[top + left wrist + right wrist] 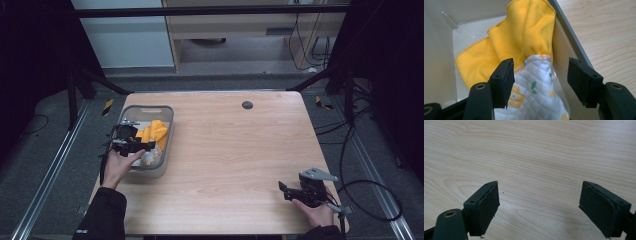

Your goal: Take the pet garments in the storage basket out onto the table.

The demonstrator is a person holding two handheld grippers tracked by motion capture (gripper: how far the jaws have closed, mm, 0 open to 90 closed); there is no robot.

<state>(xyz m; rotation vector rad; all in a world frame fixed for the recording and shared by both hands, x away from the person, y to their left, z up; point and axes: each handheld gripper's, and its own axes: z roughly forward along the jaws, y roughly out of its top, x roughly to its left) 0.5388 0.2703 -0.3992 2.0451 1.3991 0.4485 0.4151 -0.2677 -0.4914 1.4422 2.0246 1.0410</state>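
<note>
A grey plastic bin (148,108) stands at the table's left edge. In it lie a yellow cloth (155,131) (524,37) and a white quilted cloth with a flower print (150,158) (536,92). My left gripper (149,146) (540,72) reaches into the bin, open, and the white cloth bulges up between its jaws. The left pad (505,80) is at the cloth's edge, while the right pad (584,82) stands clear of it, near the bin's wall. My right gripper (284,189) (539,195) rests low over bare wood at the table's front right, open and holding nothing.
The wooden table (225,150) has a small black round cap (247,105) near its far edge. Cables (370,200) lie on the floor to the right. Dark frame struts (100,80) slant down beside the table's far corners.
</note>
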